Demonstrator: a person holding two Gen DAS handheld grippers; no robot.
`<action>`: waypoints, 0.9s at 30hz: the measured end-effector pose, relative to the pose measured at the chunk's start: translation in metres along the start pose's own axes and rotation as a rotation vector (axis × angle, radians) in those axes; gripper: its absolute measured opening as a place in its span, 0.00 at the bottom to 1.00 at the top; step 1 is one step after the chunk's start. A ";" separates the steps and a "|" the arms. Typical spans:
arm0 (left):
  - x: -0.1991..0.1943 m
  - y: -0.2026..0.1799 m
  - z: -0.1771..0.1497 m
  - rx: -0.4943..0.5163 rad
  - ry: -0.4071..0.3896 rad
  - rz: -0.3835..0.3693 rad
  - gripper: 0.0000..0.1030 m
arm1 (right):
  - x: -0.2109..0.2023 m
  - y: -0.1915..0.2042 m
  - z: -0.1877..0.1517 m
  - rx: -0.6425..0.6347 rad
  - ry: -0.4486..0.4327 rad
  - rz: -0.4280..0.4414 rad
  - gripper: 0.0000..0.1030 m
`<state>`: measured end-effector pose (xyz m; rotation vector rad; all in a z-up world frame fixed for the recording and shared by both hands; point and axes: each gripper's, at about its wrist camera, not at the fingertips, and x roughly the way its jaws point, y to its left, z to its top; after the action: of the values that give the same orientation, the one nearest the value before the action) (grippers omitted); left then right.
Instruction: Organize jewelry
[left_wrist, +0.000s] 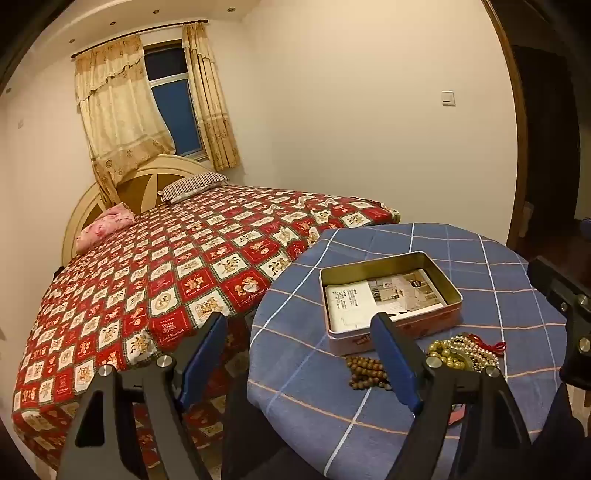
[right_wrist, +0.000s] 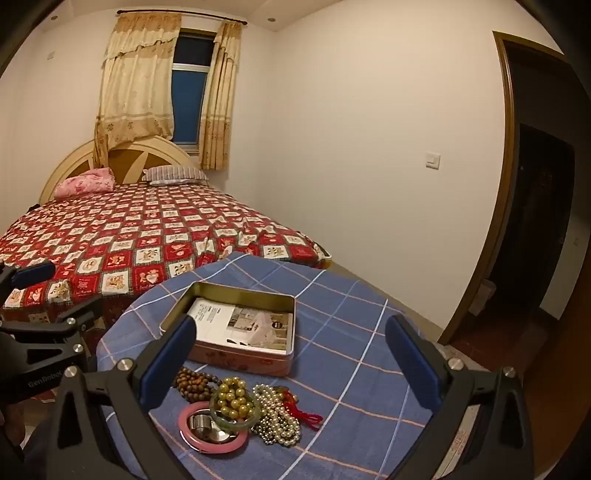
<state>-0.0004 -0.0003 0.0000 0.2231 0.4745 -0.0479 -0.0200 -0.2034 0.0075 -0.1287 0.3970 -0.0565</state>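
An open pink tin box (right_wrist: 242, 356) with a leaflet inside sits on the round table with the blue checked cloth (right_wrist: 351, 332); it also shows in the left wrist view (left_wrist: 391, 291). In front of it lies a jewelry pile: brown wooden beads (right_wrist: 192, 384), gold beads (right_wrist: 232, 400) in a green bangle, a pearl necklace (right_wrist: 275, 417), a red cord (right_wrist: 308, 417), a pink bangle (right_wrist: 212, 428). The wooden beads (left_wrist: 367, 371) and pearls (left_wrist: 469, 349) show in the left wrist view. My right gripper (right_wrist: 291, 362) is open above the pile. My left gripper (left_wrist: 301, 354) is open at the table's left edge.
A bed with a red patterned cover (left_wrist: 166, 273) stands left of and behind the table. A white wall lies beyond, with a dark doorway (right_wrist: 539, 221) at the right. My left gripper's body (right_wrist: 40, 354) shows at the left of the right wrist view.
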 end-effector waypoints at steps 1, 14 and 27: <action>0.000 0.001 0.000 -0.023 0.008 -0.021 0.78 | 0.000 0.000 0.000 0.001 0.000 0.000 1.00; 0.002 -0.005 0.005 -0.012 0.015 -0.023 0.78 | 0.002 0.000 0.000 0.008 0.002 0.006 1.00; -0.001 -0.003 0.000 -0.007 0.002 -0.016 0.78 | 0.002 0.002 -0.005 0.006 0.009 0.006 1.00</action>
<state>-0.0019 -0.0037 0.0002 0.2123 0.4782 -0.0622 -0.0204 -0.2018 0.0020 -0.1209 0.4062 -0.0520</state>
